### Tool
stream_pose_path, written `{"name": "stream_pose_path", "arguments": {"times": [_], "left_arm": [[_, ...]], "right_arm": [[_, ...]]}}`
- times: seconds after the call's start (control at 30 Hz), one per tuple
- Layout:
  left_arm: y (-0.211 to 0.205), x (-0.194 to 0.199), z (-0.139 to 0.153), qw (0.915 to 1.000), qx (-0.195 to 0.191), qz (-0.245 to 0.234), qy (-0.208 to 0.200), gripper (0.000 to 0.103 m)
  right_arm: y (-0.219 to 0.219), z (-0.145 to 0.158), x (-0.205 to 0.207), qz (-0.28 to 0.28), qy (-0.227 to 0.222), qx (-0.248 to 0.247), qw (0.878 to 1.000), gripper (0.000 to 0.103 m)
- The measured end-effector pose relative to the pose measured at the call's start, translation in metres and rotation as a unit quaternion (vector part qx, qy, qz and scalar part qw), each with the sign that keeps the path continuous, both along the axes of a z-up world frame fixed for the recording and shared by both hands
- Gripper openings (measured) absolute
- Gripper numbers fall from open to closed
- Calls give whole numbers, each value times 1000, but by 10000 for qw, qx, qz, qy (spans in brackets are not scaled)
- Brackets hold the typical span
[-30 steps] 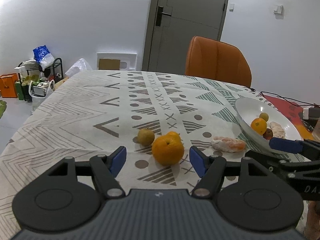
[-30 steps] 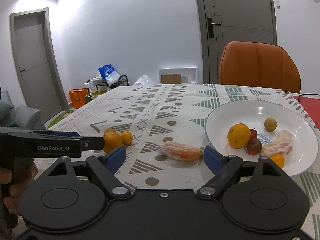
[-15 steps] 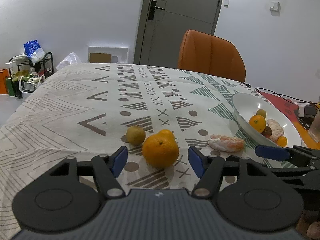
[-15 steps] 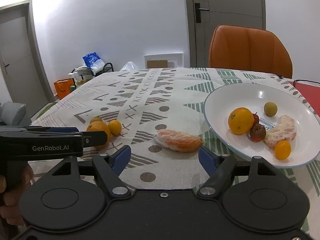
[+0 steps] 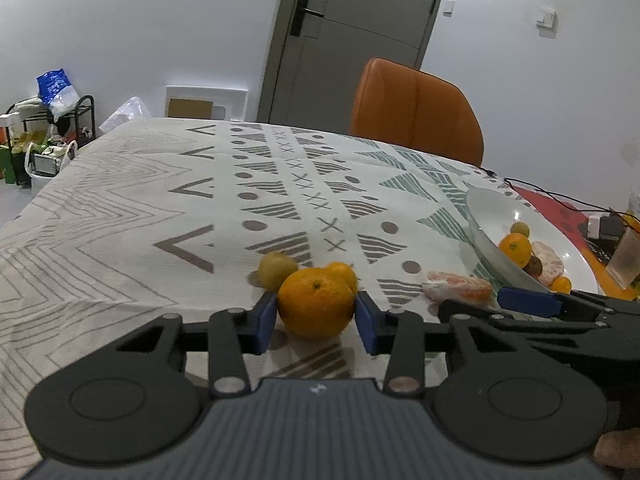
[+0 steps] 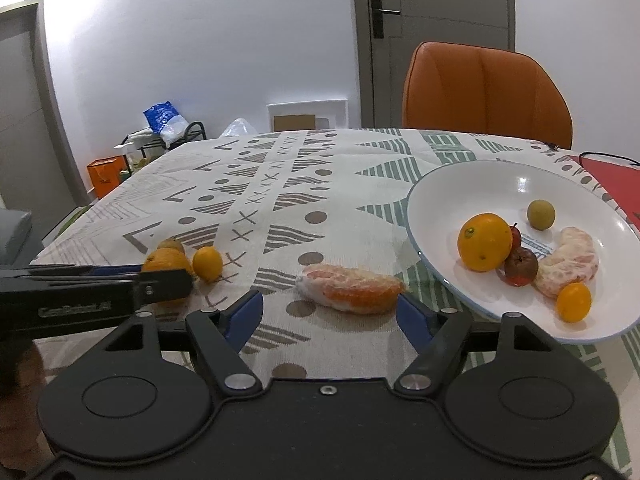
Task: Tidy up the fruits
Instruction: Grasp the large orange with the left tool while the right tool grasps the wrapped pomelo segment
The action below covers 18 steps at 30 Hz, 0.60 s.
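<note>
Nine fruits (image 6: 484,247) – one plate (image 6: 452,184)

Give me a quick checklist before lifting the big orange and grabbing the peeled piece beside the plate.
1. Left hand-held gripper has just been closing, pads against the big orange: ok.
2. Grip firm enough to lift: cannot tell.
3. Small orange and green fruit crowd the big orange: not ok.
4. Right hand-held gripper open, peeled piece between its fingers, not pressed: ok.
5. Free space on the plate: ok.

Cloth tablecloth (image 6: 320,184) matt; plate (image 6: 480,184) glossy, probably ceramic.
</note>
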<state>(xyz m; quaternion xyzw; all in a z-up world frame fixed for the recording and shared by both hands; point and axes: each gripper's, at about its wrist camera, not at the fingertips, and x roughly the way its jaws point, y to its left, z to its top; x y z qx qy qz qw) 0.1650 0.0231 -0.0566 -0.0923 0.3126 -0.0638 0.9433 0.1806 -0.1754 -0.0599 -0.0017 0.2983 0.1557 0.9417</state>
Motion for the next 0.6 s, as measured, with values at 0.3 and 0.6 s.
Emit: {"name": "stream_pose_path", "arguments": {"times": [0.3, 0.6], "left_arm": [[23, -4, -1, 9996, -106, 261, -20, 41], [27, -7, -2, 9995, -123, 302, -31, 41]], "right_arm": [[13, -5, 10, -146, 13, -214, 9997, 75], [22, -7, 18, -32, -40, -353, 9994, 75]]}}
